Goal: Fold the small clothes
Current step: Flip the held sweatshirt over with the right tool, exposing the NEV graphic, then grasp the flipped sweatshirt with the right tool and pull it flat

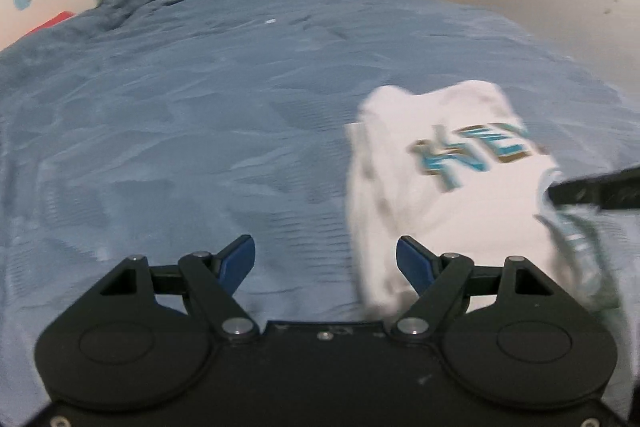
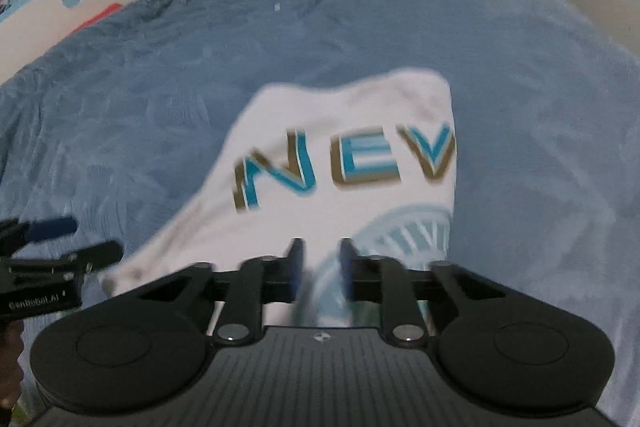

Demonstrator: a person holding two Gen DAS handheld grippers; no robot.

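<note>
**foldnoob:** So what's each gripper doing here?

**laundry_dan:** Starting at the right gripper (image 2: pixel 320 269): its blue fingers are drawn close together with white fabric between them, so I'd say it's pinching the shirt (image 2: pixel 340 163) near the collar end, right by the teal circular print. The left gripper (image 1: pixel 325 259) has its fingers spread wide with nothing between them, sitting just beside the shirt's left edge.

**foldnoob:** And where's the shirt itself?

**laundry_dan:** On the bed, over the blue bedspread (image 1: pixel 180 131), partly folded already (only "NEV" of the lettering shows). The near end looks lifted by the right gripper, though the blur makes that hard to confirm.

**foldnoob:** Any tips on handling it?

**laundry_dan:** It's light, soft cotton by the look of it, so it'll droop and bunch wherever it isn't held. My guess: the free gripper should take the near left corner or hem, so both ends move together. The textured bedspread may drag on the cloth.
</note>
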